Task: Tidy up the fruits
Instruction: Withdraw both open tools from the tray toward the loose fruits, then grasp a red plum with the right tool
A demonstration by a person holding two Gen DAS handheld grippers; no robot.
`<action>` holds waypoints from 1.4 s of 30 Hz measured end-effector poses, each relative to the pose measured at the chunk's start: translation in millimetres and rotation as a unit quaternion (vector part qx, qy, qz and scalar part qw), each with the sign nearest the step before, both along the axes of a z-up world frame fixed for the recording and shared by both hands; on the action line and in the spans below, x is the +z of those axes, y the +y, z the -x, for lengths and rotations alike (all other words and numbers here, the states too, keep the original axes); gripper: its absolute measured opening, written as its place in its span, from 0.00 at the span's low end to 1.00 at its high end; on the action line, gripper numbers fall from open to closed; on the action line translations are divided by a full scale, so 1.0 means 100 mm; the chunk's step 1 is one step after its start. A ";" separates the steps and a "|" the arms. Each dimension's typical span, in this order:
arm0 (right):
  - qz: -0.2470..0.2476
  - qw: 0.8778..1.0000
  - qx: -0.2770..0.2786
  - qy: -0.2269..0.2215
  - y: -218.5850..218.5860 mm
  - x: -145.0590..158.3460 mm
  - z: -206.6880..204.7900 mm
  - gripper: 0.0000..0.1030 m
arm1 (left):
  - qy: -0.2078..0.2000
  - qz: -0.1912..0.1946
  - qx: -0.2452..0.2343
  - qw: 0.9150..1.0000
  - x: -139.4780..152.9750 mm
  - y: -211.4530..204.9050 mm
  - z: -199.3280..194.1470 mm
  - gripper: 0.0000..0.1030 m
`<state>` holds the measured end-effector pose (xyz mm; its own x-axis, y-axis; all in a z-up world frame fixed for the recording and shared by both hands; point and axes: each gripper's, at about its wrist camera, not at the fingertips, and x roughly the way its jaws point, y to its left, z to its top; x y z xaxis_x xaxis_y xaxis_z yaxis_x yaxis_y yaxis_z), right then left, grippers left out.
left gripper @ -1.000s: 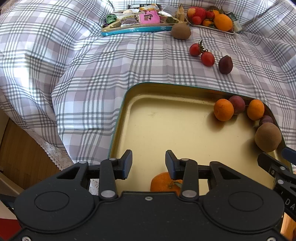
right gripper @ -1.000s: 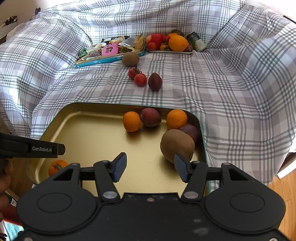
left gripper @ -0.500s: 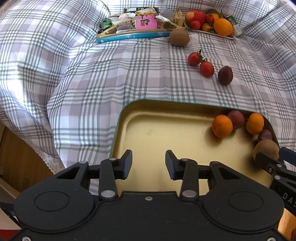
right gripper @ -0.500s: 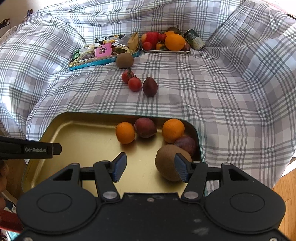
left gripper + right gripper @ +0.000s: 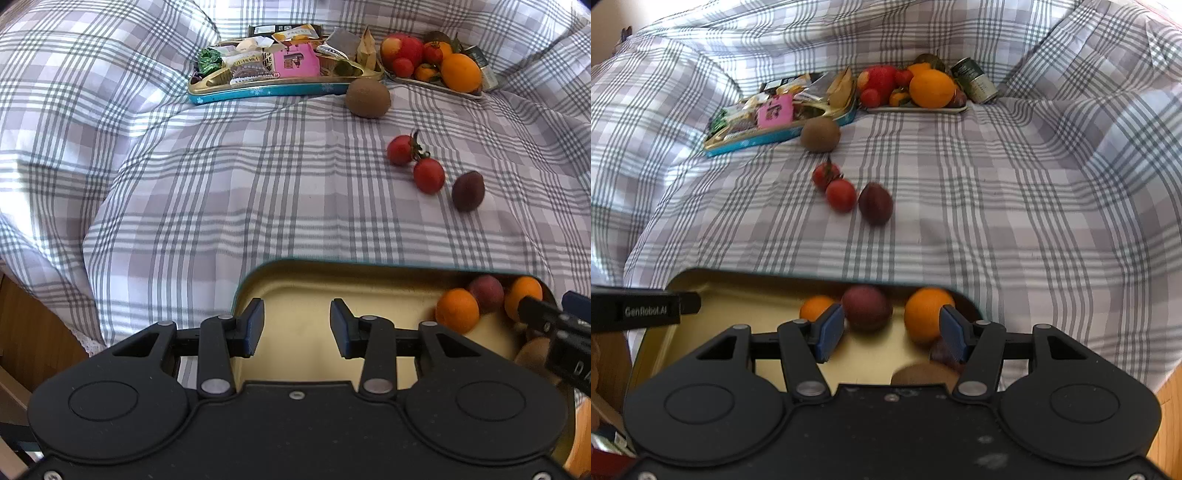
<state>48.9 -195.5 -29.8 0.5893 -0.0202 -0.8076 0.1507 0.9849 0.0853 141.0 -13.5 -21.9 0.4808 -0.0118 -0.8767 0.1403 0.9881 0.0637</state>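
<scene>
A gold tray (image 5: 314, 280) (image 5: 738, 291) sits at the near edge of the bed and holds two oranges (image 5: 457, 310) (image 5: 925, 314), a plum (image 5: 866, 306) and a kiwi (image 5: 919, 374). On the checked cloth lie two cherry tomatoes (image 5: 428, 175) (image 5: 841, 195), a dark plum (image 5: 468, 191) (image 5: 875, 204) and a kiwi (image 5: 367, 98) (image 5: 820, 134). My left gripper (image 5: 297, 326) is open and empty above the tray's left part. My right gripper (image 5: 892, 334) is open and empty above the tray's fruits.
At the back a blue-rimmed tin of snack packets (image 5: 273, 66) (image 5: 775, 114) stands beside a plate of mixed fruit (image 5: 436, 62) (image 5: 912, 86). A dark can (image 5: 975, 81) lies next to the plate. Wooden floor (image 5: 33, 332) shows past the bed's edge.
Both grippers have drawn back toward me and lifted, so the tray has slid down in both views. The orange near the left gripper has gone out of view. Both stay open.
</scene>
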 end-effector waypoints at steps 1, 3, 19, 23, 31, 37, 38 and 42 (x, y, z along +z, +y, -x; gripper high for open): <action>0.002 1.000 -0.002 -0.002 -0.01 0.00 -0.05 0.59 | 0.000 0.000 0.000 1.000 -0.01 -0.01 -0.03 0.47; 0.007 1.000 -0.007 -0.004 -0.03 -0.01 -0.14 0.59 | 0.000 -0.001 0.000 1.000 -0.02 -0.02 -0.09 0.47; 0.014 1.000 -0.003 -0.003 -0.16 -0.20 -0.78 0.59 | -0.004 -0.009 -0.017 1.000 -0.09 -0.17 -0.37 0.47; 0.015 1.000 0.001 -0.007 -0.15 -0.24 -0.92 0.59 | 0.001 0.004 -0.018 1.000 -0.07 -0.16 -0.41 0.47; 0.018 1.000 0.005 -0.008 -0.12 -0.33 -1.16 0.59 | -0.001 0.018 -0.013 1.000 -0.08 -0.13 -0.52 0.47; 0.022 1.000 0.006 -0.007 -0.11 -0.42 -1.29 0.59 | 0.009 0.018 -0.007 1.000 -0.15 -0.13 -0.60 0.47; 0.023 1.000 0.006 -0.007 -0.10 -0.43 -1.30 0.59 | 0.012 0.017 -0.005 1.000 -0.16 -0.13 -0.61 0.47; 0.023 1.000 0.004 0.002 -0.11 -0.51 -1.35 0.59 | 0.026 0.015 0.003 1.000 -0.22 -0.12 -0.67 0.47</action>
<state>184.0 -206.0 -81.1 0.5857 -0.0529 -0.8088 0.1431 0.9889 0.0390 208.0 -25.6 -44.0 0.4344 -0.0363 -0.9000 0.1364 0.9903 0.0259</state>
